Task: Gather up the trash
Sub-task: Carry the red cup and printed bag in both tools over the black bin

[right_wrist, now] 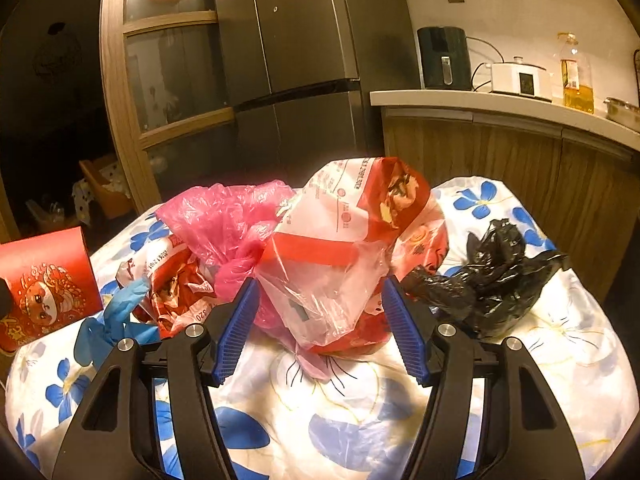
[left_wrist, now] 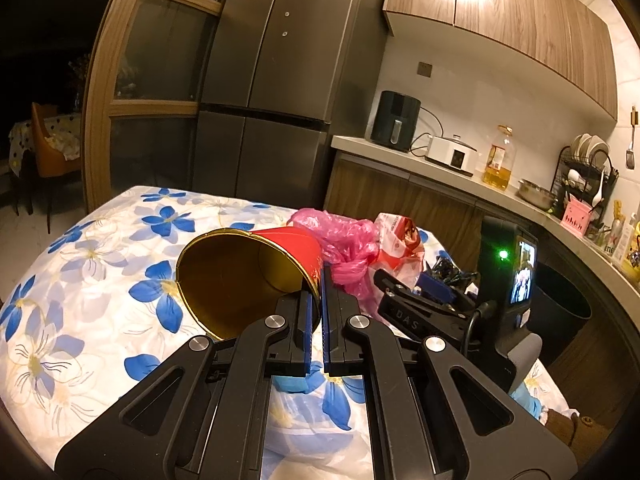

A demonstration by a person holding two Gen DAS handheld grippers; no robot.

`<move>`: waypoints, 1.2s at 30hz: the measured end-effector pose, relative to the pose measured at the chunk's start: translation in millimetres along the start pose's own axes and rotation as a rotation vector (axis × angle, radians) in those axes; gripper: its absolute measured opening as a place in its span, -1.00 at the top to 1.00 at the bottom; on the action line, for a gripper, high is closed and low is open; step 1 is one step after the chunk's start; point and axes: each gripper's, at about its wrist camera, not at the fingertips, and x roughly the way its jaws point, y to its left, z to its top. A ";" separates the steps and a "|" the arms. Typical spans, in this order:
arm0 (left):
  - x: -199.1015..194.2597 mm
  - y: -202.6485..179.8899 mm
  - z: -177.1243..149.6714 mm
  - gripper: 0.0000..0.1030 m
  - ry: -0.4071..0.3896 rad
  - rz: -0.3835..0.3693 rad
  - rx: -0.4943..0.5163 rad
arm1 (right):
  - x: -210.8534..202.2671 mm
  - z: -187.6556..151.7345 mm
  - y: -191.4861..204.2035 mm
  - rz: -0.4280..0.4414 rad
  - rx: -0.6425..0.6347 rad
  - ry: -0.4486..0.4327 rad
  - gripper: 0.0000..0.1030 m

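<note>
Pinching the red cup's (left_wrist: pixel 256 268) rim, the left gripper (left_wrist: pixel 318 320) holds 1 piece; the right gripper (right_wrist: pixel 320 332), fingers spread, frames the snack bag (right_wrist: pixel 340 240); pink bag (right_wrist: pixel 224 224), black bag (right_wrist: pixel 492 276) and blue glove (right_wrist: pixel 116 320) remain on the table (right_wrist: pixel 560 360).

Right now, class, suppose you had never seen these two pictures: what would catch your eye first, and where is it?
The red bucket with its gold inside, held tilted by its rim in the shut left hand-held gripper above the flowered tablecloth. Then the heap of trash: a pink bag and a red-and-white snack bag between the open right hand-held gripper fingers, with a black bag to its right.
</note>
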 end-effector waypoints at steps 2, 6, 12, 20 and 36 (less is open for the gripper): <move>1.1 0.5 -0.1 0.95 0.003 -0.001 0.000 | 2.7 -0.5 1.9 0.007 -0.006 0.012 0.26; 1.2 0.2 0.4 0.95 0.003 0.002 0.001 | 3.4 -3.0 6.9 0.024 -0.029 0.018 0.72; -0.4 1.2 -0.1 0.95 0.003 0.009 0.002 | -8.9 -2.0 10.9 0.045 -0.048 -0.009 0.85; -8.3 -3.4 4.1 0.95 -0.016 0.009 0.008 | -51.6 10.8 11.0 0.096 -0.052 -0.093 0.86; -9.7 -66.7 11.5 0.95 -0.032 -0.081 0.088 | -134.6 20.3 -25.5 0.082 -0.034 -0.203 0.86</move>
